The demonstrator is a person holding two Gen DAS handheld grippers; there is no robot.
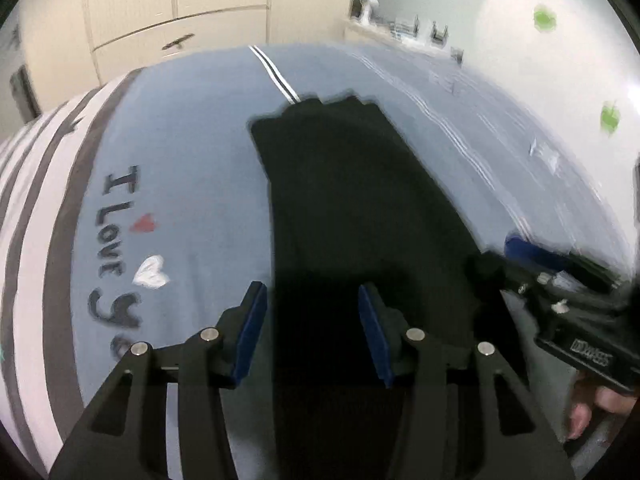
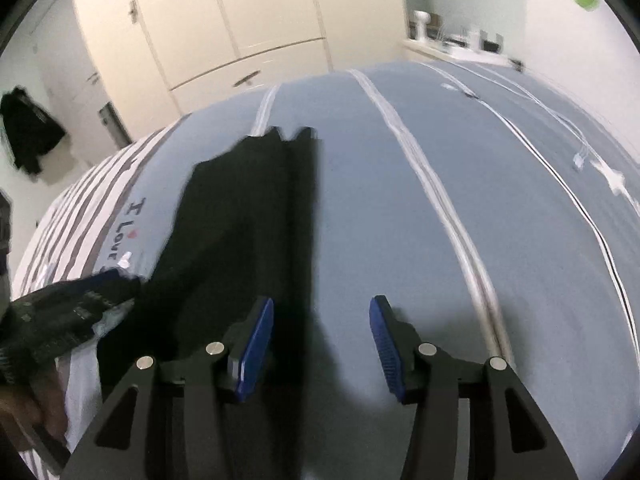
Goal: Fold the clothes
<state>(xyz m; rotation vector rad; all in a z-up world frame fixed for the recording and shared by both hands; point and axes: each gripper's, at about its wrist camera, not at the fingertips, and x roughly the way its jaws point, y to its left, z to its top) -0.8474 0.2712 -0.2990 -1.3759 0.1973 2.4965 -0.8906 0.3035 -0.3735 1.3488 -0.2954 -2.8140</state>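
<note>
So far the job looks partly done, as a guess from how things lie: the black garment is spread lengthwise down the blue bedsheet as a long narrow strip, which suggests it has been brought in along its length at least once, and in the right wrist view a lengthwise crease or layered edge seems to run down the black garment, though blur and its dark colour hide how many layers there are. What I judge is left is to fold it across its length into a compact stack and smooth it. The left gripper hangs over the near part of the cloth with its blue pads apart and nothing pinched between them, so it is released. The right gripper is likewise spread, its left pad over the garment's right edge and its right pad over bare bedsheet, gripping nothing. By count: one garment on the bed, no other loose clothing on it; two grippers, each with two pads; one bed; a cream wardrobe behind; one dark piece of clothing hanging at the far left wall; two green blobs on the white wall.
</note>
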